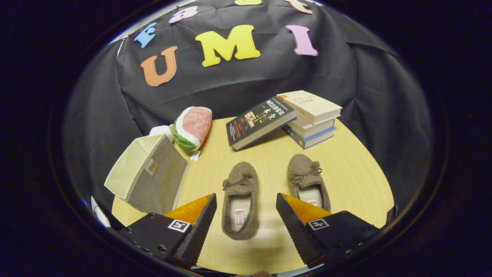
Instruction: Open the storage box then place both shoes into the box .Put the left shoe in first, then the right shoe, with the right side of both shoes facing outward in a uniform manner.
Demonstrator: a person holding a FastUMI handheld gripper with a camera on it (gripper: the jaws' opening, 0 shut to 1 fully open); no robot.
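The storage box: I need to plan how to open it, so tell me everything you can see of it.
The storage box is a pale, fabric-looking cube with a greyer woven-looking front panel bearing a small tag. It looks closed and appears tilted. It stands on the wooden table beside the brown slippers, ahead of the claw, whose fingers are open and touch nothing. A watermelon-slice plush lies just behind it; contact is unclear.

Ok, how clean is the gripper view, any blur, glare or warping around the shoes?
Gripper view: fisheye bends the table edge; both shoes look sharp, no glare; soft shadow under the open gripper, faint blur on the nearest table.
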